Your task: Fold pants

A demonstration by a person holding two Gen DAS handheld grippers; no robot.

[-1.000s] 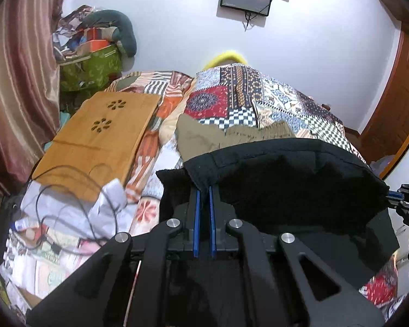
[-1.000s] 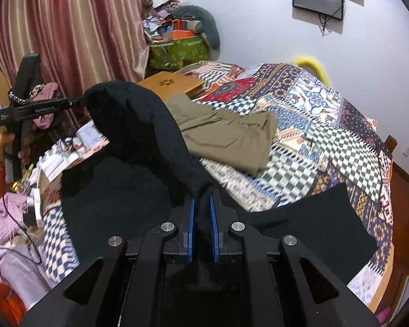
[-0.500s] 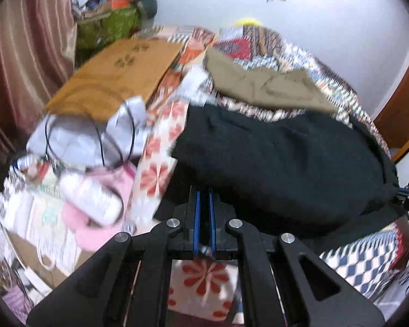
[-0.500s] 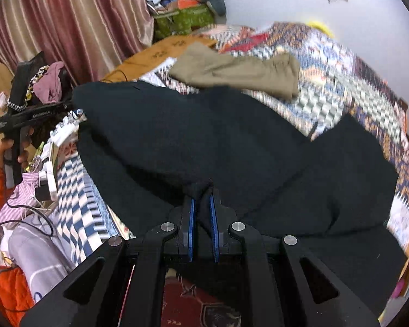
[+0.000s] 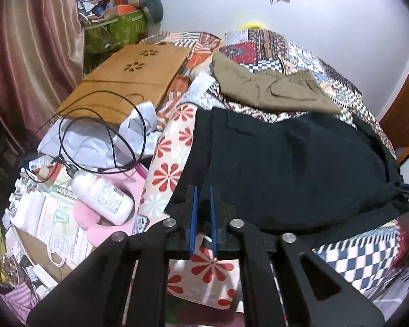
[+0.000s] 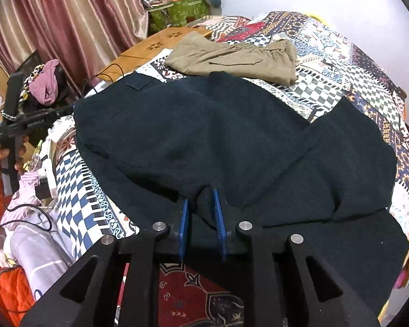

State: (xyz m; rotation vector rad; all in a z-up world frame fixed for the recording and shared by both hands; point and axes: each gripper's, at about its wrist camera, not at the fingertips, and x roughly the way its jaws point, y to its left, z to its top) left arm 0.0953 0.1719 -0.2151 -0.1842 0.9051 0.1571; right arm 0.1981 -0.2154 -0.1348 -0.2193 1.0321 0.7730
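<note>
The black pants (image 5: 286,169) lie spread on the patterned bed, also seen in the right wrist view (image 6: 218,141). My left gripper (image 5: 203,193) sits at their near left corner, jaws slightly apart with the cloth edge between the blue pads. My right gripper (image 6: 200,199) is at the near edge of the pants, jaws parted a little wider, a fold of black cloth between them. The left gripper and the hand holding it also show at the left of the right wrist view (image 6: 13,125).
Folded khaki pants (image 5: 270,87) lie beyond the black ones. A wooden lap table (image 5: 128,79), black cable (image 5: 101,136), white bottle (image 5: 101,193) and papers clutter the left side. Patchwork bedspread (image 6: 340,62) extends to the right. Curtains hang at the left.
Both grippers lowered the raised black pants onto the bed, where they now lie spread. The jaws of both have parted slightly from their tight pinch.
</note>
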